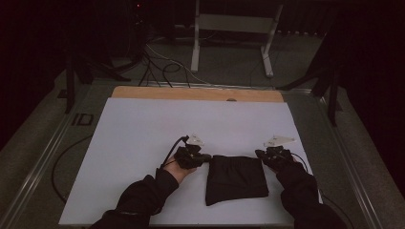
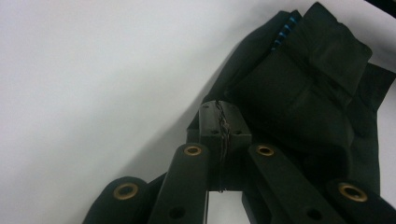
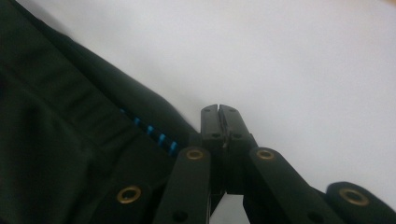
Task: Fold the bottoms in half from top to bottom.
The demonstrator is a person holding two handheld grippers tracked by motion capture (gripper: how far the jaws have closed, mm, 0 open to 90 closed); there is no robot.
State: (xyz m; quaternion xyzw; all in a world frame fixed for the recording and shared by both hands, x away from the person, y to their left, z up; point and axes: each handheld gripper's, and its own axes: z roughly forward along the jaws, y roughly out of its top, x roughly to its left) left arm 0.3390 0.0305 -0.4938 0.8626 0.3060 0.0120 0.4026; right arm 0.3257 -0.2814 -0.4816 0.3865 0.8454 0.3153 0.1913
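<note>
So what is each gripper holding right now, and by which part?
Neither visibly holds anything. The left gripper and right gripper are shut with nothing seen between the fingers, each beside an upper corner of the folded black garment.

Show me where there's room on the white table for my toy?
The white sheet is bare between the wooden strip and the two grippers, and left of the left gripper. It is crowded near the folded black cloth, flanked by that gripper and the right gripper.

A dim lab or recording room: a desk (image 1: 143, 93) under a white sheet (image 1: 143, 143), loose cables (image 1: 157, 67) across grey carpet, a white metal frame (image 1: 234, 28) behind.
</note>
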